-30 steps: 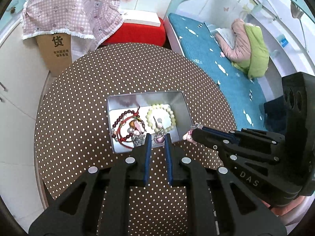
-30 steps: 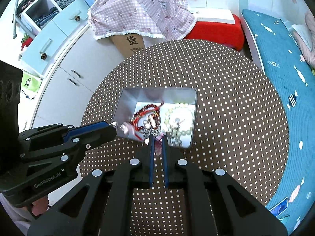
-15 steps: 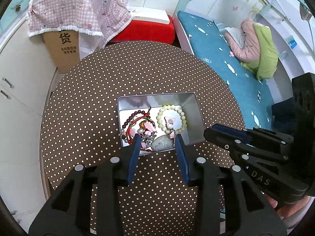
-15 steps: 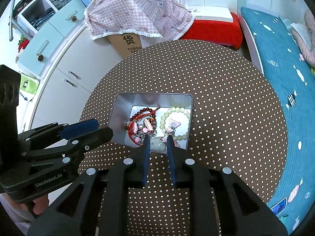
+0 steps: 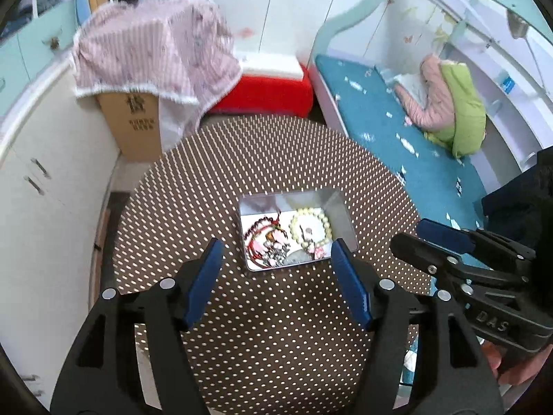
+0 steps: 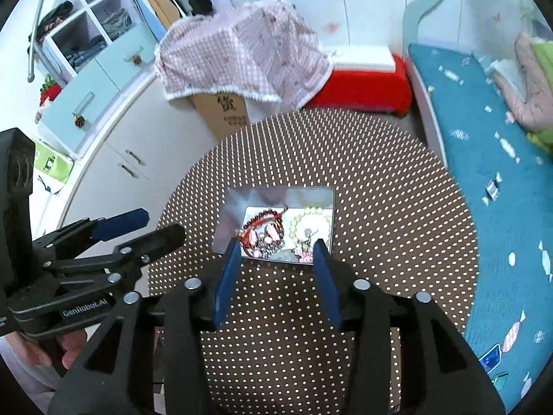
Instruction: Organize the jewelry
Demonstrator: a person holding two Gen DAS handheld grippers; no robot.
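An open metal tin [image 5: 249, 207] [image 6: 226, 212] sits on the round table. A pale bead bracelet [image 5: 310, 226] [image 6: 307, 224], a dark red bead bracelet [image 5: 261, 228] [image 6: 262, 216] and small pink charms lie inside it. My left gripper [image 5: 276, 243] [image 6: 162, 223] hangs above the tin's near edge, its jaws opening with nothing held between them. Beside it, my right gripper [image 6: 278, 243] [image 5: 409, 233] is also opening and empty, raised over the same near edge.
The table wears a brown polka-dot cloth [image 5: 276, 159]. Behind it stand a cardboard box under a pink checked cloth [image 5: 138, 117] and a red seat [image 5: 269, 93]. A bed with a teal sheet [image 5: 380, 121] lies to the right, and white cabinets [image 6: 114, 159] to the left.
Both grippers went from shut on small pink pieces inside the tin to wide open. They let those pieces drop among the jewelry, then rose and drew back from the tin.
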